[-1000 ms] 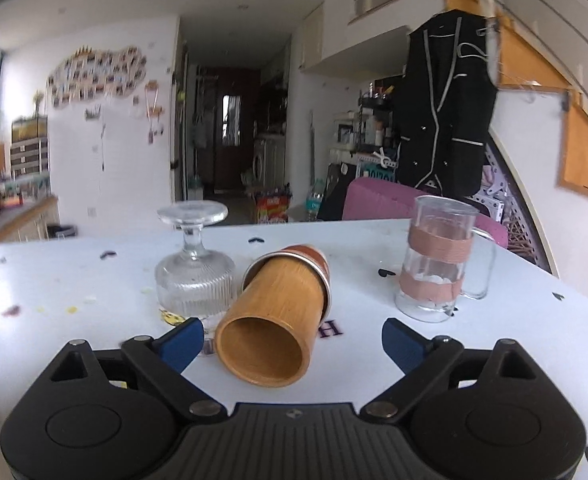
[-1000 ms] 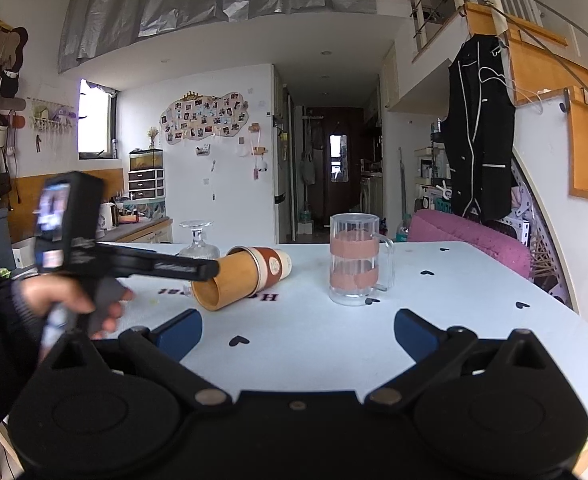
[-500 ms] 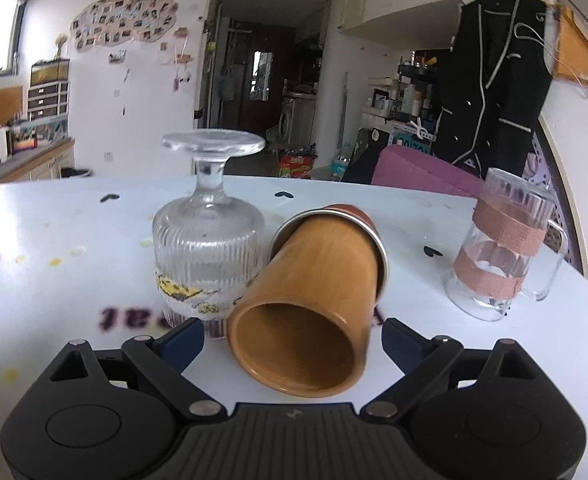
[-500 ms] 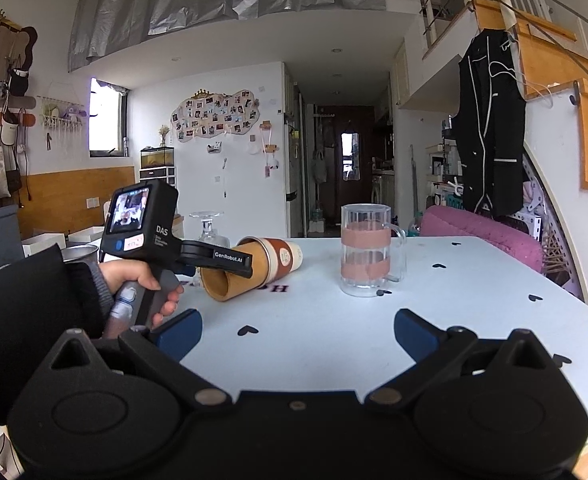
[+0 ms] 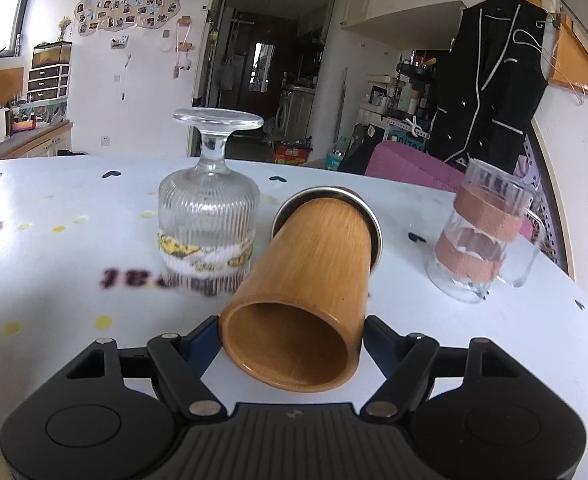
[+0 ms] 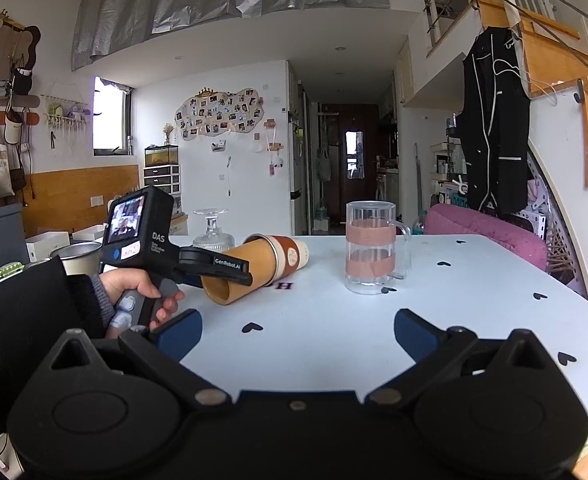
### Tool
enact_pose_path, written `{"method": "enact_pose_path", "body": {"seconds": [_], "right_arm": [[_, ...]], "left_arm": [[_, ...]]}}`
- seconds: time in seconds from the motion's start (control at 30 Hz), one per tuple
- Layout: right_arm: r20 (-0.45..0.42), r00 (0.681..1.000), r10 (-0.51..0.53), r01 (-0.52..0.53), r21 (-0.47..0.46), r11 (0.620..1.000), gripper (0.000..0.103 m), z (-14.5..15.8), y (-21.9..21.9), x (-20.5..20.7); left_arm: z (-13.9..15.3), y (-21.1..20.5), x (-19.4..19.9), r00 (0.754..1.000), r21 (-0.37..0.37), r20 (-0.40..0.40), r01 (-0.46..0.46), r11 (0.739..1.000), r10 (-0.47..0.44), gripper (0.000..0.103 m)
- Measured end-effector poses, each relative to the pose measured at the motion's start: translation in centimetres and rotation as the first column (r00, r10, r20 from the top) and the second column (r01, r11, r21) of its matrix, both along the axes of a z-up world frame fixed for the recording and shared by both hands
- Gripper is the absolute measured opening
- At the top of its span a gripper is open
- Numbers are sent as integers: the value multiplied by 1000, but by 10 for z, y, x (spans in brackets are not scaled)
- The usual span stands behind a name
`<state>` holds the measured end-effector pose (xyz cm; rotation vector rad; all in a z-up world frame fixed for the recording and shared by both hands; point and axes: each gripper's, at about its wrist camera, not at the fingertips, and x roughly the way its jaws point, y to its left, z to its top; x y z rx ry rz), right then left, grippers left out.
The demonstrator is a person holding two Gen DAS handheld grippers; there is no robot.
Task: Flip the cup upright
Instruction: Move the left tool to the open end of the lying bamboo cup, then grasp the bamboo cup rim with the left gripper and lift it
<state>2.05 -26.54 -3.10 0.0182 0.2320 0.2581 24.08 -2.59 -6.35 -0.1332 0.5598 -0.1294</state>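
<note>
A bamboo-coloured cup (image 5: pixel 306 292) lies on its side on the white table (image 5: pixel 74 208), its open mouth towards my left gripper (image 5: pixel 292 340). The left gripper's jaws stand on either side of the cup's mouth end, narrowed to the cup's width; it looks shut on the cup. In the right wrist view the cup (image 6: pixel 254 268) lies left of centre with the left gripper (image 6: pixel 230 270) around it. My right gripper (image 6: pixel 298 332) is open and empty, above the table's near part, well short of the cup.
An upside-down ribbed stemmed glass (image 5: pixel 210 216) stands just left of the cup, close to it. A clear glass mug with pink bands (image 5: pixel 482 240) stands upright to the right. A metal pot (image 6: pixel 76 254) sits off the table's left side.
My left gripper moved forward to the cup and its jaws narrowed around the cup's mouth end. The right gripper stayed open and nearly still.
</note>
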Motion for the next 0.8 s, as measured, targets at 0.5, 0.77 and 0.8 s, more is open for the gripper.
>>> {"method": "enact_pose_path", "body": {"seconds": [0.5,0.77,0.8], "right_arm": [[3,1000,15,-15,4,1000,103,-3,7,2],[-9,999,33,-33,7,999,103,-3,13,7],[-10,999,35,-35,6,999,103,-3,15,7]], "left_arm": [[1,0,-115,994,106,14,109,988,-111,74],[0,3,-163,986,126,22,159,979,-163,73],[0,3,-167,985,127,24,166,978,-171,73]]}}
